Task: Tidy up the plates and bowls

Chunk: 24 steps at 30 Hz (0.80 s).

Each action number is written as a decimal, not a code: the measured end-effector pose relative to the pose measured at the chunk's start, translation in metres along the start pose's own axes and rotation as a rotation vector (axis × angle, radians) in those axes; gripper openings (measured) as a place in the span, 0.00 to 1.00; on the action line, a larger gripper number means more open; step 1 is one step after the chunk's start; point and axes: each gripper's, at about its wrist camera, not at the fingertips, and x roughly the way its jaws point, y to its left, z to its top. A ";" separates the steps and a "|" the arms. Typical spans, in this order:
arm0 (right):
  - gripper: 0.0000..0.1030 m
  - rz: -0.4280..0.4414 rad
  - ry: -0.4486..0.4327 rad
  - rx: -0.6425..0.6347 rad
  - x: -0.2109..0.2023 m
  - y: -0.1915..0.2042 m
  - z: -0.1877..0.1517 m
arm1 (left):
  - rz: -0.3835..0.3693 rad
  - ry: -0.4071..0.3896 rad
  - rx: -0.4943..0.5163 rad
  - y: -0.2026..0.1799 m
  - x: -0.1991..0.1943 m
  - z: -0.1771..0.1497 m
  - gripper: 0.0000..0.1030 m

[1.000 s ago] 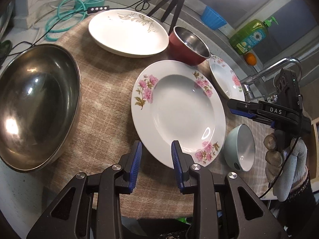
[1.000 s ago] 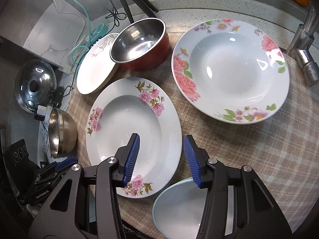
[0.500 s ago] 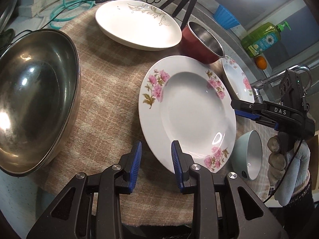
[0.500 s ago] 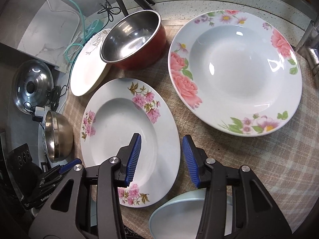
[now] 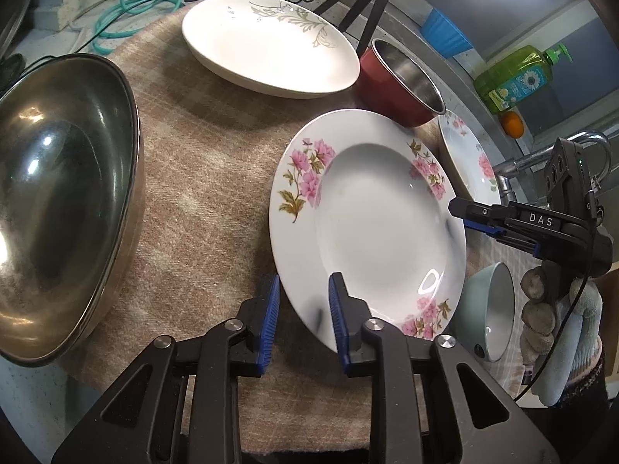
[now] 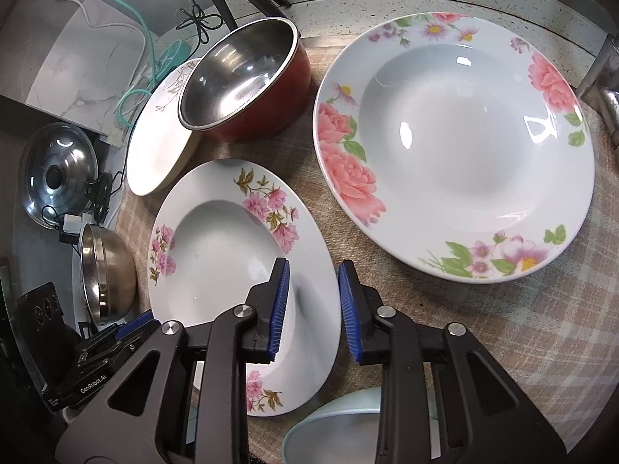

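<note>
A large steel bowl (image 5: 58, 201) is seen left of the pink-flowered plate (image 5: 371, 228), with the rose plate (image 6: 456, 147) to its right. The plate's near rim is straddled by the left tool (image 5: 301, 317), its opposite rim by the right tool (image 6: 314, 305), both parted narrowly, gripping nothing.

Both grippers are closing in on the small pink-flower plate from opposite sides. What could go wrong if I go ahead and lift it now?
The pale blue bowl sits right under the right gripper, so a low approach could knock it. The pink-flower plate lies close to the red pot and the big rose plate; tilting it up may clip either. Both the right and the left gripper are open at opposite rims, so uneven closing might tip or slide it.
</note>
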 end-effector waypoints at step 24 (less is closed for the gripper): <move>0.23 -0.101 0.023 -0.126 0.006 0.021 -0.003 | 0.039 -0.016 0.047 0.000 -0.008 -0.013 0.21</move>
